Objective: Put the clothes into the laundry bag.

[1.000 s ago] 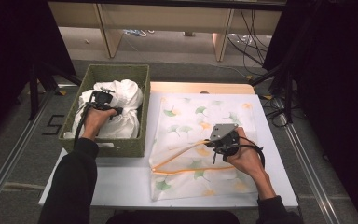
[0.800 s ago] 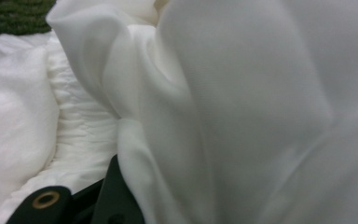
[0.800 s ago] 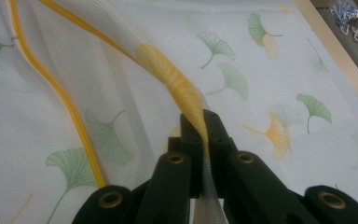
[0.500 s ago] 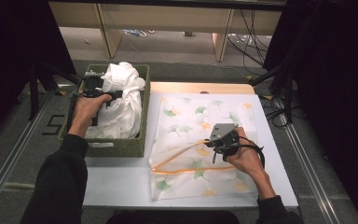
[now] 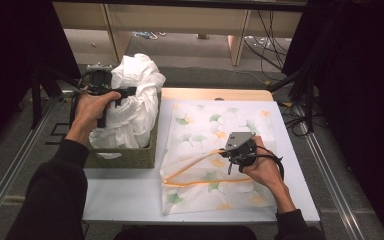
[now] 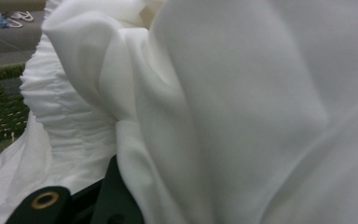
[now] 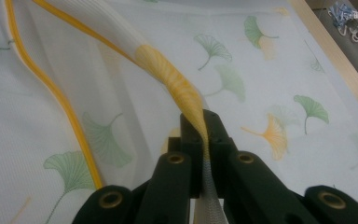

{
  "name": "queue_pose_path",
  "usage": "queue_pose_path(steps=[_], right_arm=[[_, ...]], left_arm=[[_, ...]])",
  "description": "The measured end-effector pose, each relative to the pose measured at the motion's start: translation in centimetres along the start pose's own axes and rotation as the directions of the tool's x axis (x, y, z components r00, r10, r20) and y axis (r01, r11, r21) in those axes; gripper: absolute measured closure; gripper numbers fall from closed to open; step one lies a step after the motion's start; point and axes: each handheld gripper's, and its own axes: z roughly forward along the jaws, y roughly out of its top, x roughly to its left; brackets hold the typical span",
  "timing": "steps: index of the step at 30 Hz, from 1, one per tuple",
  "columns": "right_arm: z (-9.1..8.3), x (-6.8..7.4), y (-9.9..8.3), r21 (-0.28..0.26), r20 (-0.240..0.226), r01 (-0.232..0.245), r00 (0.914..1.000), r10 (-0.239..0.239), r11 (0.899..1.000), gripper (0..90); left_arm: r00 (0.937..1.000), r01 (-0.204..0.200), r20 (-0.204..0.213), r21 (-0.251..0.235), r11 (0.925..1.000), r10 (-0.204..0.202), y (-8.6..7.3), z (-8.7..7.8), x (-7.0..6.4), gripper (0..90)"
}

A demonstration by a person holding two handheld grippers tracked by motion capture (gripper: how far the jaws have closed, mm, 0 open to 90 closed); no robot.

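A bunched white cloth hangs half out of the green woven basket at the table's left. My left gripper is shut on its upper part and holds it above the basket. In the left gripper view the white cloth drapes over one black jaw and hides the other. A ginkgo-print fabric cover lies flat on the white table. My right gripper is shut on its orange-trimmed open edge, which it lifts slightly; that right gripper pinches the mesh hem between its jaws.
The basket sits against the cover's left side. A wooden strip runs along the table's far edge, with shelving and cables beyond. Bare white table lies in front of the basket. Metal rails flank the table.
My left gripper has risen and moved toward the far side, drawing the white cloth up out of the basket. The right gripper has stayed on the cover's edge.
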Motion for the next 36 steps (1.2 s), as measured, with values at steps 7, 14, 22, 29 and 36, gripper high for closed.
queue_pose_path(steps=[7,14,22,29,36], right_arm=[[0.2,0.0,0.0,-0.002,-0.002,0.015,0.9999,-0.015,1.000,89.8],[0.0,-0.1,0.0,-0.012,0.000,-0.007,1.0000,0.007,1.000,89.9],[0.1,-0.1,-0.1,0.003,-0.002,-0.032,0.9995,0.032,0.999,89.8],[0.2,-0.4,-0.1,-0.005,-0.005,-0.022,0.9997,0.022,1.000,89.9],[0.4,-0.7,-0.3,-0.002,0.009,-0.064,0.9979,0.064,0.998,89.9]], left_arm=[[0.9976,-0.048,0.050,0.007,0.9988,0.048,1.3,-1.1,-2.2,60.5],[0.9929,-0.065,0.099,-0.002,0.9979,0.065,2.1,-1.3,-4.2,60.5],[0.9792,-0.101,0.177,0.004,0.9949,0.099,2.6,-1.8,-6.9,60.5],[0.9654,-0.149,0.220,0.024,0.9886,0.140,2.2,-2.3,-8.8,60.5],[0.9428,-0.180,0.286,0.004,0.9836,0.172,1.6,-2.9,-11.1,60.5]])
